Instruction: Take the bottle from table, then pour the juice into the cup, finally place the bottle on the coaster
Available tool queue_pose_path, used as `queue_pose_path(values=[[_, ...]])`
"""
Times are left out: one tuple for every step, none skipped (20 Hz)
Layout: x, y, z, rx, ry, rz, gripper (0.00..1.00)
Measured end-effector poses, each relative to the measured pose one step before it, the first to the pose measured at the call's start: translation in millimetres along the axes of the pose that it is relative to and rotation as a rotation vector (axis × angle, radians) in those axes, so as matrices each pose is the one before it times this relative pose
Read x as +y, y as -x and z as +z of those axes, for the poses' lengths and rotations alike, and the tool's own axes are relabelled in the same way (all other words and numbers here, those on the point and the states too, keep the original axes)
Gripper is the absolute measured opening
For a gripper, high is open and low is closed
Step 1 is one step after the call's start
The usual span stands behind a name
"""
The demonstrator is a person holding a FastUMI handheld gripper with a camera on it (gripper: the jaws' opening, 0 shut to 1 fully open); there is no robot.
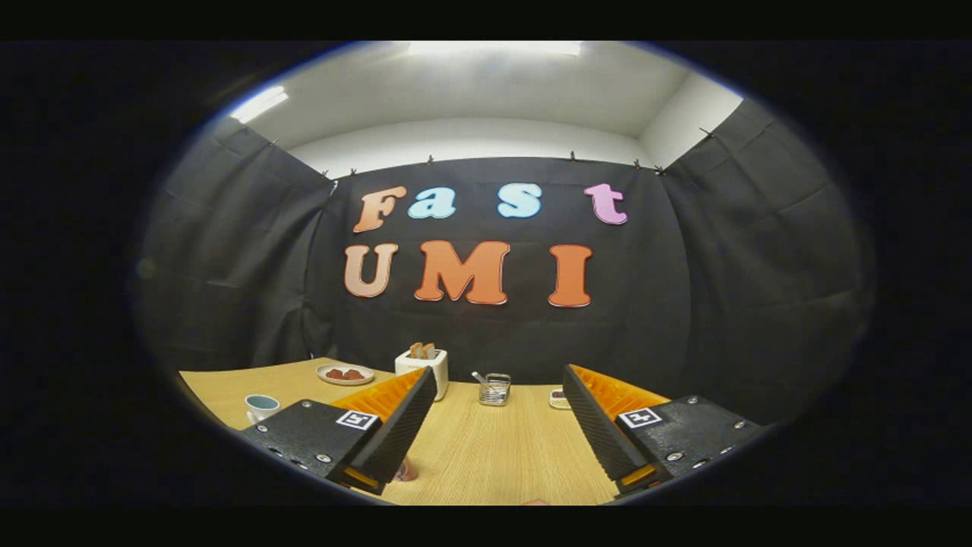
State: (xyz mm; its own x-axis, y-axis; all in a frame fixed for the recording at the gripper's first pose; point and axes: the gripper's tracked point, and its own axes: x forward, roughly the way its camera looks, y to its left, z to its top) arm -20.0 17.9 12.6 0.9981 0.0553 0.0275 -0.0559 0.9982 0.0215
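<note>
My gripper (pixel 500 376) hangs open above the wooden table (pixel 486 456), its two fingers spread wide with nothing between them. A white cup (pixel 260 406) with a pale blue inside stands on the table just left of the left finger. A small round flat thing (pixel 559 398), possibly the coaster, peeks out beside the right finger's tip, partly hidden by it. A small pinkish thing (pixel 407 471) shows under the left finger; what it is I cannot tell.
A white toaster (pixel 422 366) with toast stands beyond the left fingertip. A plate (pixel 345 374) with red pieces lies to its left. A small wire basket (pixel 494 390) sits straight ahead near the black cloth wall.
</note>
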Motion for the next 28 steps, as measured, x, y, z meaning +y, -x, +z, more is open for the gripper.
queue_pose_path(values=[[0.77, 2.70, 0.36, 0.00439, -0.00287, 0.00303, 0.99], [1.78, 3.17, 1.16, 0.00029, -0.00312, 0.00852, 0.99], [1.25, 2.85, 3.15, -0.00661, -0.00432, 0.00569, 0.99], [0.58, 1.51, 3.39, -0.00707, -0.00314, 0.00427, 0.99], [1.56, 1.01, 1.48, -0.00476, -0.00156, 0.00224, 0.99], [1.89, 2.43, -1.07, 0.00426, -0.00195, 0.00070, 0.99], [3.45, 1.15, -3.88, 0.01422, -0.00355, 0.00254, 0.99], [4.82, 1.84, -0.26, 0.00397, -0.00709, 0.00468, 0.99], [5.63, 2.31, 0.14, -0.00173, -0.00395, 0.00984, 0.99], [4.48, 1.89, -1.26, -0.00074, -0.00020, 0.00830, 0.99], [4.43, 0.66, -0.75, 0.00024, 0.00266, 0.00619, 0.99], [4.19, -0.15, -0.27, -0.00244, 0.00026, 0.00642, 0.99], [5.94, -0.76, -0.12, -0.00288, -0.00269, 0.00959, 0.99], [6.65, -1.89, 0.35, -0.00339, -0.00462, 0.01255, 0.99], [5.86, -2.23, -0.80, -0.00190, -0.00522, 0.01400, 0.99], [6.57, -2.16, -2.36, 0.00247, 0.00052, 0.01582, 0.99], [3.74, -1.86, -3.09, 0.00618, 0.00449, 0.00939, 0.99], [3.95, -1.00, -3.99, 0.00350, 0.00404, 0.01074, 0.99], [3.77, -2.03, -3.29, 0.00099, 0.00170, 0.01030, 0.99], [4.18, -0.68, -6.57, 0.00675, -0.00201, 0.00927, 0.99], [2.68, -1.30, -9.38, 0.01389, -0.00503, 0.00445, 0.99], [-0.09, -1.09, -10.17, 0.01824, -0.01291, -0.00276, 0.99], [2.85, -0.24, -11.39, 0.02249, -0.01405, 0.01027, 0.99], [5.14, -1.39, -10.80, 0.01948, -0.01320, 0.01553, 0.99], [3.26, -1.53, -10.02, 0.01869, -0.00876, 0.01322, 0.99], [1.68, -1.70, -10.70, 0.02185, -0.00373, 0.00708, 0.99], [0.87, -1.88, -9.79, 0.02377, -0.00257, 0.00361, 0.99], [3.49, -2.74, -9.16, 0.01715, -0.01178, 0.00709, 0.99]])
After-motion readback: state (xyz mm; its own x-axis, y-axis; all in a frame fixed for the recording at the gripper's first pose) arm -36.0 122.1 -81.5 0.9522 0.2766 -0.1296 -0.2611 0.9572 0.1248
